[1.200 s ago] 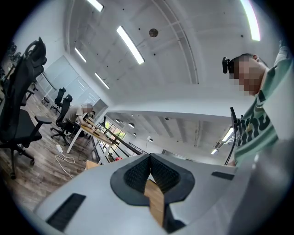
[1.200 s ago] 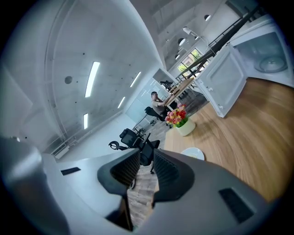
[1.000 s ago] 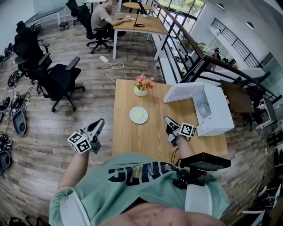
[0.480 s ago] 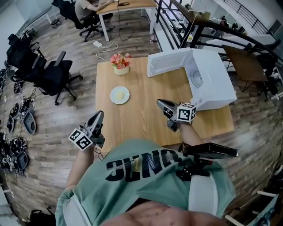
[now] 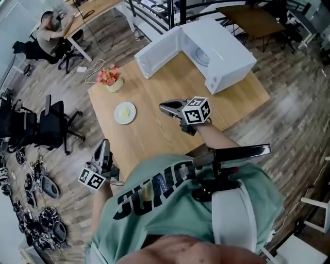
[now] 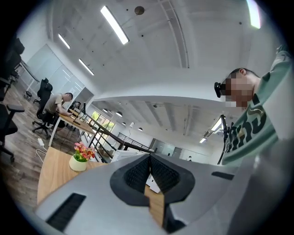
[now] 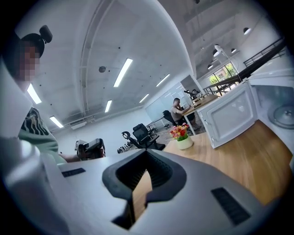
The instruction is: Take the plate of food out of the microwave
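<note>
Head cam sits on my head and looks steeply down past my chest onto the tabletop [image 5: 154, 129], from well above. The cam on my left claw [image 6: 149, 158] hangs off the tabletop's edge and tilts up at the ceiling [image 6: 151, 55]. The one on my right claw [image 7: 147, 153] skims low across the wood. All three catch the flowers [image 5: 110, 76]. The head and right claw views also share the microwave [image 5: 221, 51].

A pot of pink flowers [image 5: 109, 78] stands on the wooden table [image 5: 154, 87], ahead of the right claw [image 5: 165, 108] and well apart from it. Black office chairs [image 5: 44, 126] sit left of the left claw [image 5: 103, 146]; far beyond them, a person [image 5: 50, 30] sits at a desk [image 5: 98, 7]
</note>
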